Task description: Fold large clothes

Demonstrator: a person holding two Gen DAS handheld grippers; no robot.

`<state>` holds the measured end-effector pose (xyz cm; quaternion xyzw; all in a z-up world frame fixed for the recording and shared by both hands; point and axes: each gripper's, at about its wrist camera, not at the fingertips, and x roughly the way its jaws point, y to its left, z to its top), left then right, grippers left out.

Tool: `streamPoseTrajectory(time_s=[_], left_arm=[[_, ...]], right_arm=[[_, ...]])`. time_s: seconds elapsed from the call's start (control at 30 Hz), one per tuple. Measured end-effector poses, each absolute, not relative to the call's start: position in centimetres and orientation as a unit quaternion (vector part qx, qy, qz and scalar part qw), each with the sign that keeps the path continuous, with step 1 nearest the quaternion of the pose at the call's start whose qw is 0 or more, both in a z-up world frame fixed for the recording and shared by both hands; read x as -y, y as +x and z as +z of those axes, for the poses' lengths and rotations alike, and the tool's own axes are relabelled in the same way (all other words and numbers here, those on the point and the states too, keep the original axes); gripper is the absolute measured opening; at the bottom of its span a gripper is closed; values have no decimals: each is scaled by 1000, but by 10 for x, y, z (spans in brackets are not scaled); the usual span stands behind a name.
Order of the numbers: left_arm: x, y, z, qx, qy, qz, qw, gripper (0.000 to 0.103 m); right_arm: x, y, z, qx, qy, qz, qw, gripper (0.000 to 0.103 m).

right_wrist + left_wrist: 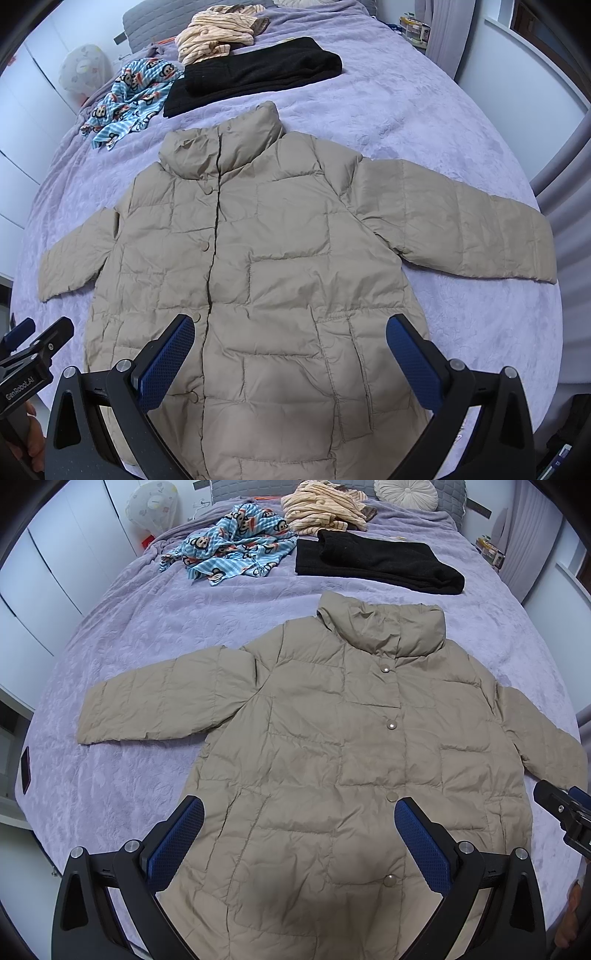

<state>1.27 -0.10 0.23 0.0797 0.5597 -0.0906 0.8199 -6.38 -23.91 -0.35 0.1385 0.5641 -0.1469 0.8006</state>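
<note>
Beige puffer jacket [332, 738] flat on lavender bedspread [147, 635], front up, snaps fastened, both sleeves spread outward. Left gripper [299, 834] fingers splayed wide, empty, above hem. Right gripper [290, 350] likewise released, empty, above hem. Beyond collar: folded black garment [376, 565], blue monkey-print cloth [232, 550].

Left tool [299, 843] spread wide above beige jacket [332, 746], flat on bed [147, 627].

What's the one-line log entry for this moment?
stage: pre-fold | beige puffer jacket: flat on bed, sleeves out | left gripper: open, empty | right gripper: open, empty
</note>
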Motion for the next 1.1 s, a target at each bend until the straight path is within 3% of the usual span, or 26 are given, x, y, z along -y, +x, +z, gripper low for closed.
streamPoseTrajectory(time_s=[0.63,0.8,1.1], left_arm=[[-36,35,-25,-588,46,-114,800,103],[-87,63,-51,-596,-6,-128,793,103],[-235,135,-130,-589,-131,-68,794,103]], right_arm=[[218,-65,-9,-565,139,-148,800,103],[182,-57,-21,-553,160,-126,808,103],[90,-17,-86,-611,171,-60,771,103]])
